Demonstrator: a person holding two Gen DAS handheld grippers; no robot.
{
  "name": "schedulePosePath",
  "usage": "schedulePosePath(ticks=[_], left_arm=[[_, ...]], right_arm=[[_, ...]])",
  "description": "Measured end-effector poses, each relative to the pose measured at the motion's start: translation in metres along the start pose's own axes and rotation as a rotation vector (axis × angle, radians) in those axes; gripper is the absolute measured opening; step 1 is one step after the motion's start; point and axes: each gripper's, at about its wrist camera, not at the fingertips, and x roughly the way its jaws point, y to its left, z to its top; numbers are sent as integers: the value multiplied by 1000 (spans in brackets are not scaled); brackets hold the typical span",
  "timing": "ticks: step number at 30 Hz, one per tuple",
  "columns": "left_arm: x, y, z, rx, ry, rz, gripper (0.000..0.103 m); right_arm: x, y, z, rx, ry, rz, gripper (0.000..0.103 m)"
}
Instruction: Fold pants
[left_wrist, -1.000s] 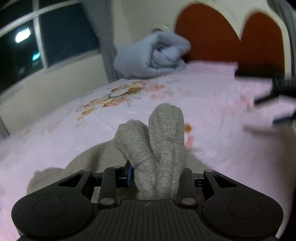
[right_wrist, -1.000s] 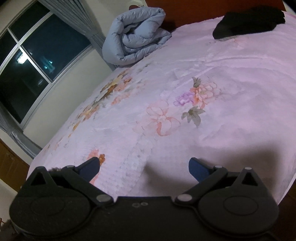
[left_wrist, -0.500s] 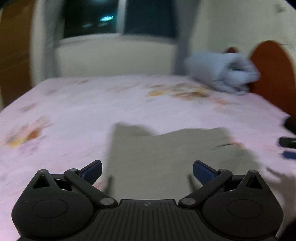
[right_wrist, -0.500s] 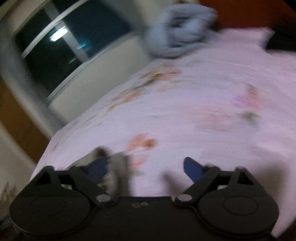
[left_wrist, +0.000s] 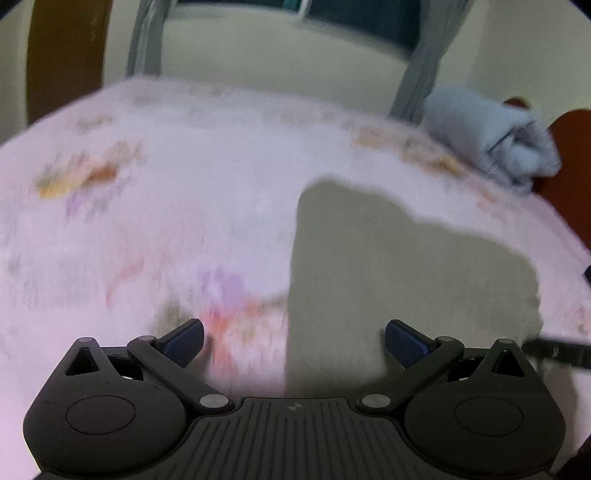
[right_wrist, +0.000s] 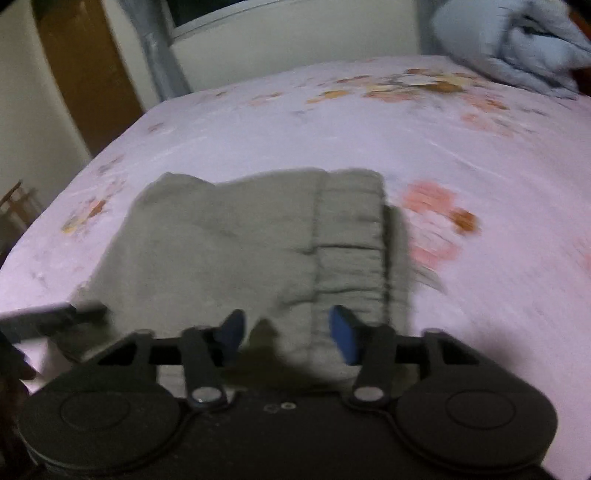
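I am holding my left claw over the bed, and its two blue fingers are spread as wide as they go. Nothing is between them. One finger is hanging over the pink sheet and the other is hanging over the near edge of the gray pants.

The pants are lying flat on the bed, on its near part, well away from the rolled blue blanket at the far corner. In my left view the pants are sitting to the right of the flower prints, and the picture is blurry.

My right claw is reaching down at the near end of the pants. Its fingers have just been closing in, and they are now partway together. A bit of the gray cloth is sitting up between them, right where the stretchy waistband is ending. I cannot tell if the pads are pressing on the cloth, because it is too blurry there.

The waistband is lying on the right side of the pants, next to a big pink flower on the sheet. The rest of the pants is spreading out to the left, toward the bed's edge. A dark bar is poking in at the left of my right view, just beside the corner of the pants.

Behind the bed, a gray curtain is hanging next to a brown door.
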Motion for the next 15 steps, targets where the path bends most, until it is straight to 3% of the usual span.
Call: schedulePosePath(ticks=[5, 7, 9, 15], left_arm=[[22, -19, 58, 60, -24, -57, 103], [35, -29, 80, 74, -24, -104, 103], [45, -41, 91, 90, -26, -129, 103], [64, -62, 100, 118, -4, -99, 103]], right_arm=[[-6, 14, 13, -56, 13, -31, 42], [-13, 18, 19, -75, -58, -55, 47], [-15, 19, 32, -92, -125, -77, 47], [13, 14, 67, -119, -166, -134, 46]])
